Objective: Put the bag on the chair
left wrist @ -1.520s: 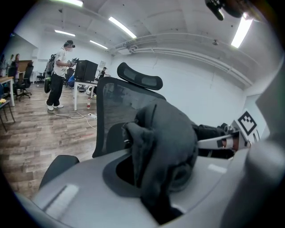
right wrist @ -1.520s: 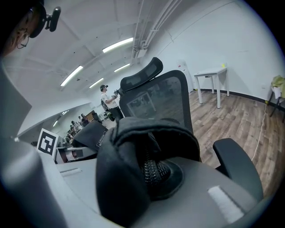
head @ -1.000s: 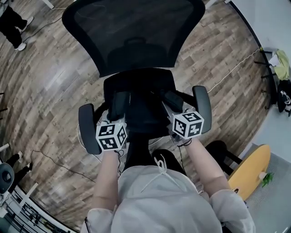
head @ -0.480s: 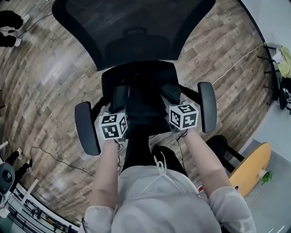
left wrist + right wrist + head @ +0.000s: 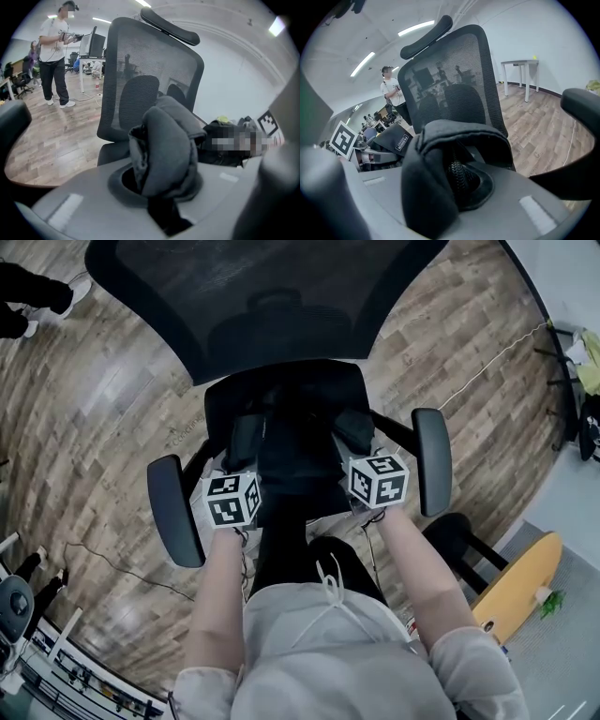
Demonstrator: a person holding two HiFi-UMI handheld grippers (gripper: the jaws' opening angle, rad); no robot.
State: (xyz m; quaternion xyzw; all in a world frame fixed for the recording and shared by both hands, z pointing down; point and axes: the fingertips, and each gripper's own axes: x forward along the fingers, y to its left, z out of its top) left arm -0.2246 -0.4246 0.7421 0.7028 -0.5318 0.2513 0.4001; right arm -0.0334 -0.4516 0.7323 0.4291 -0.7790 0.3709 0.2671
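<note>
A black office chair stands in front of me, with its mesh back [image 5: 272, 296], seat [image 5: 286, 390] and two armrests [image 5: 173, 507]. A black bag [image 5: 295, 460] hangs over the seat between both grippers. My left gripper [image 5: 246, 442] is shut on the bag's left side; its own view shows grey-black fabric [image 5: 164, 145] bunched between the jaws [image 5: 161, 187]. My right gripper [image 5: 352, 432] is shut on the bag's right side, where black fabric with a zipper [image 5: 457, 176] is pinched. The chair's mesh back [image 5: 454, 79] rises right behind it. Whether the bag's bottom touches the seat is hidden.
Wood floor surrounds the chair. A yellow board [image 5: 516, 587] and a black stool [image 5: 450, 540] lie at my lower right. Cables [image 5: 487, 381] run across the floor. One person's legs [image 5: 28, 296] show upper left; another person [image 5: 54, 51] stands far off by desks. A rack [image 5: 577, 381] stands at the right.
Both grippers and the bag have moved slightly forward over the seat, and the chair sits a little closer under the head view. Both grips look unchanged.
</note>
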